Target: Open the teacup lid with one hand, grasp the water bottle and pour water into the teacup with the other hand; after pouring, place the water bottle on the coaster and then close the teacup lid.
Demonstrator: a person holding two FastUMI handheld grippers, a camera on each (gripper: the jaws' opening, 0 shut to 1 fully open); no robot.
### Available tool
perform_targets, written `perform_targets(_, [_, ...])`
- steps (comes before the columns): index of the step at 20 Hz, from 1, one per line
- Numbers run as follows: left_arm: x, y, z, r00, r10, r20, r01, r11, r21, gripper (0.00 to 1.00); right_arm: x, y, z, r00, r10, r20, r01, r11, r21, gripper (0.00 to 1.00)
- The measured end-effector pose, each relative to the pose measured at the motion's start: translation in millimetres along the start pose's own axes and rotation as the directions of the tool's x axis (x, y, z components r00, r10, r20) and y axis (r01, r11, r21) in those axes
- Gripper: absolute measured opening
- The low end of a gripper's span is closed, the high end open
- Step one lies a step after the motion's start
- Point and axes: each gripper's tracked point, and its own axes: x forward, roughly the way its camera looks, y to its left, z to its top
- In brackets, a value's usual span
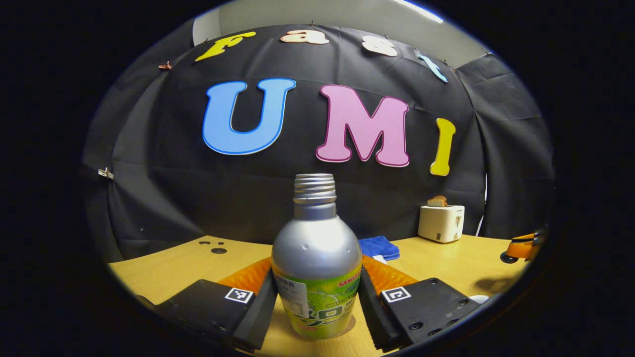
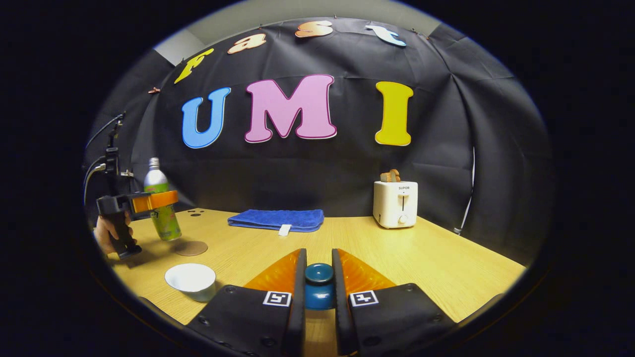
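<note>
On the wooden table (image 2: 407, 258), left jaws clamp the water bottle (image 1: 316, 263), right jaws clamp the teacup lid (image 2: 318, 285).

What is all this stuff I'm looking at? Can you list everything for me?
Water bottle: one, silver with a green label, uncapped, between the left gripper's fingers.
Teacup: one, white, open, on the table's near left.
Teacup lid: one, dark blue, pinched by its knob.
Coaster: one, brown, round, on the table by the bottle.
Towel: one, blue, folded, at the table's back.
Toaster: one, white, bread in its slots, back right.
Table: one, light wood.
Left gripper: closed on the bottle.
Right gripper: closed on the lid.
Hand: one, holding the left gripper.
</note>
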Motion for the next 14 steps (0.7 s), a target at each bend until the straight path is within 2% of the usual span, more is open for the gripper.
perform_targets(4, [-1.0, 2.8, -13.0, 0.997, -0.022, -0.068, 0.026, 0.998, 0.053, 0.79, -0.6, -0.2, 0.0, 1.0, 0.0, -0.001, 0.0, 1.0, 0.0, 0.28])
perform_targets(14, [-3.0, -2.0, -24.8, 0.993, -0.018, -0.118, 0.022, 0.999, 0.026, 0.83, -0.6, 0.2, -0.1, 1.0, 0.0, -0.001, 0.0, 1.0, 0.0, 0.28])
